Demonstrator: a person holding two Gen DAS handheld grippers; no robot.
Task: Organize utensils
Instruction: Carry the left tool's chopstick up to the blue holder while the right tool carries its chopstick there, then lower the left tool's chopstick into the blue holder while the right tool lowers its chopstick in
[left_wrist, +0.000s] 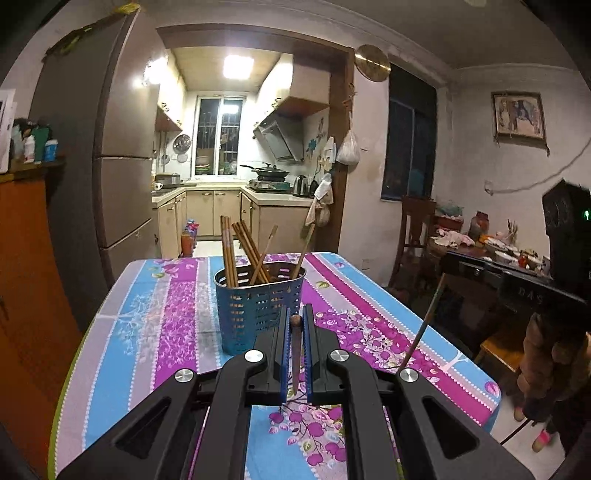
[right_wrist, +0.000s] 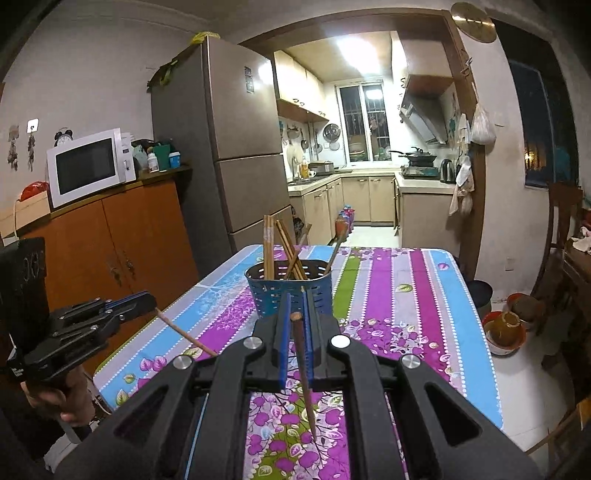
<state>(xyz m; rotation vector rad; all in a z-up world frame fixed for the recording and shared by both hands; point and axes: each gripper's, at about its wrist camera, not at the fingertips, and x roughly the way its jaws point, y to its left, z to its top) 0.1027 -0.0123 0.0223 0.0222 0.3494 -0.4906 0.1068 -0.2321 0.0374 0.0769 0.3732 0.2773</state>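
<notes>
Left wrist view: both grippers' jaws clamp a chopstick (left_wrist: 296, 350) each, above bare tablecloth (left_wrist: 166, 314) before the holder (left_wrist: 258, 302).

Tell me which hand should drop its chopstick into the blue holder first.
Probably the left. Both tongs, left and right, clamp a chopstick, but the blue holder looks closer and more centred ahead of the left.

Blue perforated holder (left_wrist: 258, 306) on table – wooden chopsticks (left_wrist: 240, 251) upright inside.
</notes>
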